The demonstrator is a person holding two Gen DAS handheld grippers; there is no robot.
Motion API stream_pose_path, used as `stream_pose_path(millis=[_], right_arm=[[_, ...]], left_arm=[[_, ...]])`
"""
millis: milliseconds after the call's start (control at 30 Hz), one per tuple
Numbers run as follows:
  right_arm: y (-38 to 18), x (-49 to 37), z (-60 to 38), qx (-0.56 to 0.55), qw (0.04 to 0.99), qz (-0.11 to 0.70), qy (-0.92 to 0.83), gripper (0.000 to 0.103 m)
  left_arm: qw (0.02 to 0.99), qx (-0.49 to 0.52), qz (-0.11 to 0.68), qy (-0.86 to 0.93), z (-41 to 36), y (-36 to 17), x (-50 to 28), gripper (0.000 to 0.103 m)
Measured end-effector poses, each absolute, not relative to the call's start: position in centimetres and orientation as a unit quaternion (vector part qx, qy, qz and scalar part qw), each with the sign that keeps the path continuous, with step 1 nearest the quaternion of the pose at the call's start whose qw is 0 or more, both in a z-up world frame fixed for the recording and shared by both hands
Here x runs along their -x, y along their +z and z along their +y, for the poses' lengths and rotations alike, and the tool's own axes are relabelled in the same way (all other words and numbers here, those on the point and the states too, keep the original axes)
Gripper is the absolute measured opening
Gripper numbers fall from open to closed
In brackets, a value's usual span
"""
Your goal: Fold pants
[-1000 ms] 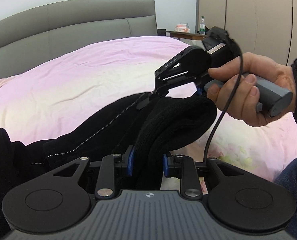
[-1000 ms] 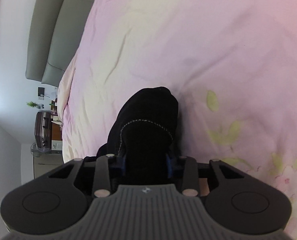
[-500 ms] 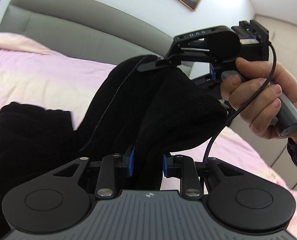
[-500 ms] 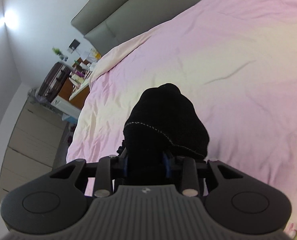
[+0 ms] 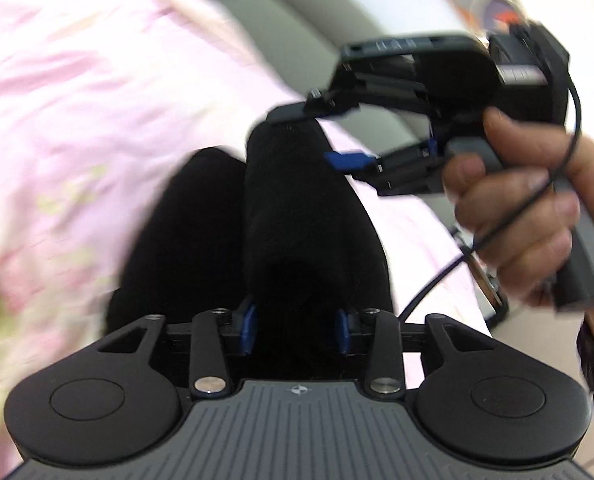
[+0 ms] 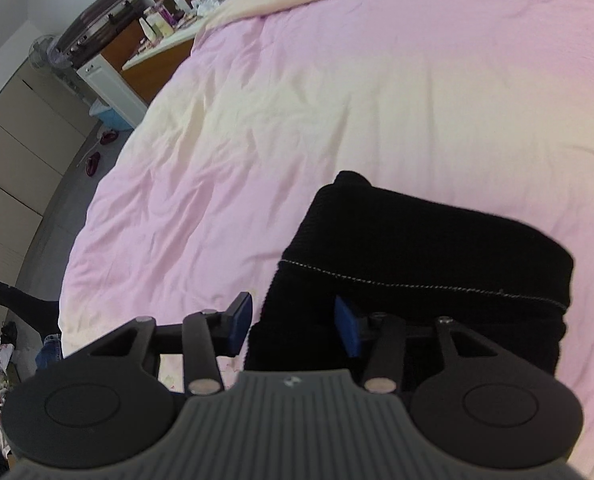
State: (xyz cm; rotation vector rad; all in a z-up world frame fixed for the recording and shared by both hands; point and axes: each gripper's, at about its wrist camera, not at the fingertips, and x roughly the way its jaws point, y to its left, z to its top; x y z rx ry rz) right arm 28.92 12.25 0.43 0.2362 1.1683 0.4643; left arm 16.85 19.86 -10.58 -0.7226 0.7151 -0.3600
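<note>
1. The bed (image 6: 337, 100) fills most of both views, covered by a pink and cream duvet with a faint floral print; the left wrist view of it is motion-blurred.
2. The black pants (image 6: 425, 248) lie bunched on the duvet toward the right of the right wrist view, a thin line of pale stitching running across the fabric. In the left wrist view the same dark cloth (image 5: 297, 220) rises as two thick folds from between the near fingers.
3. The left gripper (image 5: 295, 326) has its blue-padded fingers clenched on a thick wad of the pants, cloth filling the gap between the pads.
4. The right gripper (image 6: 293, 322) stands released: its fingers are spread wide, with pink duvet visible between the left pad and the cloth; the pants edge sits between them, close against the right pad. Seen from the left wrist camera, this gripper (image 5: 317, 136) is held by a hand (image 5: 517, 208) above the fabric's far end, jaws apart.
5. Beside the bed stand a dresser (image 6: 149, 60) carrying bottles and a suitcase (image 6: 97, 16).
</note>
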Motion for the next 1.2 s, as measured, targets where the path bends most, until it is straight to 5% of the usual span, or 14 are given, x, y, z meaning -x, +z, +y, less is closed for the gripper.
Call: stream_pose_path(millis=[33,167,367,533,600,667,733,800,833,867,1200], right_arm=[[-0.8,-29.2,13.3,-0.105,0.797,0.554,0.217,0.055],[-2.4,-29.5,15.0,-0.077,0.806,0.550,0.205,0.058],[1.3,-27.5,11.1,-0.141,0.808,0.514,0.253,0.053],[4.1,-24.3,7.5,-0.082,0.861,0.447,0.227,0.055],[3.7,-23.1,5.8,-0.070,0.872,0.438,0.207,0.056],[2.4,-21.9,3.5,-0.068,0.876,0.440,0.185,0.056],[0.6,-21.0,1.9,-0.075,0.879,0.443,0.158,0.056],[-1.5,-20.2,0.3,-0.099,0.877,0.449,0.141,0.056],[-2.6,-19.8,-0.3,-0.117,0.872,0.455,0.136,0.056],[-3.6,-19.5,-0.8,-0.134,0.869,0.457,0.134,0.057],[-2.6,-17.0,-1.1,-0.192,0.895,0.375,0.146,0.053]], left_arm=[[0.848,0.364,0.350,-0.159,20.8,-11.1,-17.0,0.048],[0.837,0.404,0.346,-0.128,23.7,-11.9,-17.1,0.056],[0.845,0.390,0.339,-0.140,24.3,-11.5,-16.7,0.056],[0.852,0.372,0.334,-0.156,23.7,-11.0,-16.1,0.055],[0.849,0.373,0.335,-0.167,23.3,-10.7,-16.2,0.059],[0.849,0.366,0.339,-0.175,22.5,-10.3,-16.9,0.073],[0.848,0.349,0.359,-0.174,21.6,-10.5,-17.7,0.074],[0.843,0.339,0.378,-0.181,20.8,-10.7,-18.2,0.066],[0.843,0.332,0.381,-0.185,20.5,-10.7,-18.3,0.040],[0.844,0.325,0.383,-0.187,20.3,-10.4,-18.3,0.035],[0.850,0.313,0.280,-0.316,20.3,-2.4,-15.1,0.024]])
